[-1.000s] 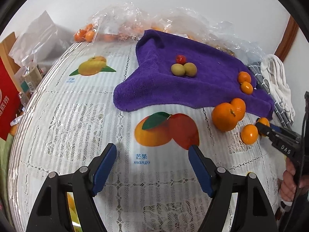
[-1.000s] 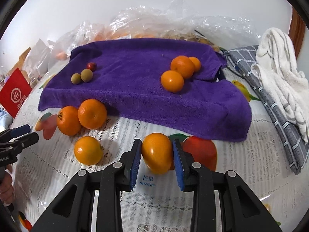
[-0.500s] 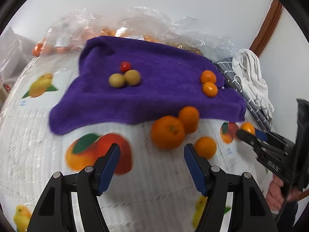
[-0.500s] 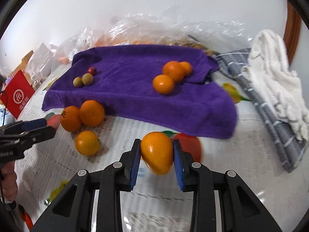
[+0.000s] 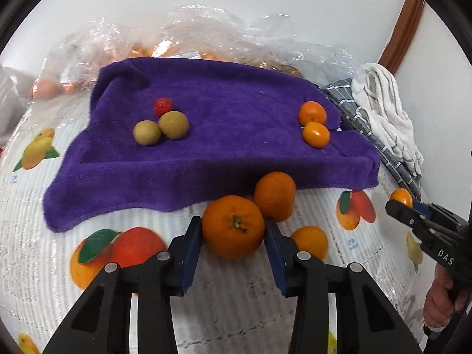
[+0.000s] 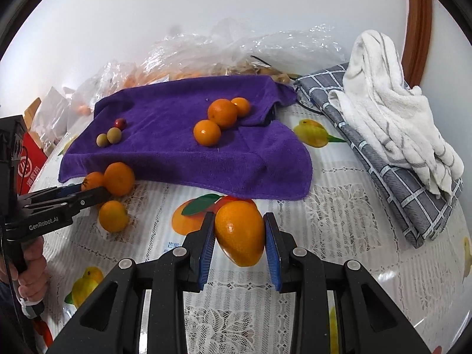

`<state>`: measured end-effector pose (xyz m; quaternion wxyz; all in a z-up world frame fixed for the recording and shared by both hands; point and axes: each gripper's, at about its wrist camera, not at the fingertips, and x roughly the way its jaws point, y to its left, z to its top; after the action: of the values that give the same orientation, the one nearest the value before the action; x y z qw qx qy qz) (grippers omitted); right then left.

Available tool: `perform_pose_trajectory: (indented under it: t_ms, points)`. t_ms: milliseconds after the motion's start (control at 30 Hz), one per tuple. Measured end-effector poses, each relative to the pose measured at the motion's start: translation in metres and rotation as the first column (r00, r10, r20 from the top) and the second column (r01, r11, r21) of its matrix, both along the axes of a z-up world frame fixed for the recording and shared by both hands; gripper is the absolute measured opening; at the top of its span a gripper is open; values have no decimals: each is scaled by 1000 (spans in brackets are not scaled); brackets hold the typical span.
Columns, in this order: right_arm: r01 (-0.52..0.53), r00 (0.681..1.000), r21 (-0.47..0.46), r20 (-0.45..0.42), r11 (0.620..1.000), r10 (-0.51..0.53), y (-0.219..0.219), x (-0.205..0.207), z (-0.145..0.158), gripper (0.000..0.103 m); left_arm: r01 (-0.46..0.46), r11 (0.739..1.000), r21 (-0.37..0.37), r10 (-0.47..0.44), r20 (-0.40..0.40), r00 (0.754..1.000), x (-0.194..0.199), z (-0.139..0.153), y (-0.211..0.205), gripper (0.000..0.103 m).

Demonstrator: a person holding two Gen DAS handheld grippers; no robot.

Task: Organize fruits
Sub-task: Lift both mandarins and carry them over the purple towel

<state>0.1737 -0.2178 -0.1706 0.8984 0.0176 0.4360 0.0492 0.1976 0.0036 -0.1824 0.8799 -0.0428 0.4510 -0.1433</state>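
A purple towel lies on the table with two green fruits, a red cherry tomato and small oranges on it. My left gripper is shut on a stemmed orange lying on the table just in front of the towel. Another orange touches it behind, and a smaller one lies to its right. My right gripper is shut on an oval orange fruit, held above the tablecloth. The towel shows there too.
Clear plastic bags of fruit lie behind the towel against the wall. A grey checked cloth with a white towel on it lies to the right. A red box stands at the left edge.
My left gripper swung right, moved up to the stemmed orange and closed on it. My right gripper has kept its hold on the oval fruit and lifted it a little.
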Motion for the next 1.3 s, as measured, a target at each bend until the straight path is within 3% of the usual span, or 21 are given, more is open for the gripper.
perform_pose_trajectory:
  t_ms: [300, 533, 967, 1300]
  points:
    - [-39, 999, 16, 25, 999, 39, 22, 1, 16, 32, -86, 994, -61, 87, 15, 996, -20, 25, 40, 40]
    - [-66, 997, 18, 50, 998, 65, 35, -8, 31, 32, -128, 990, -64, 130, 43, 991, -41, 49, 56, 40]
    - [-59, 993, 32, 100, 998, 55, 32, -35, 61, 32, -187, 978, -91, 196, 96, 976, -77, 93, 68, 40]
    - [-75, 990, 46, 124, 996, 69, 30, -50, 75, 32, -236, 969, -72, 244, 154, 957, -110, 123, 68, 40]
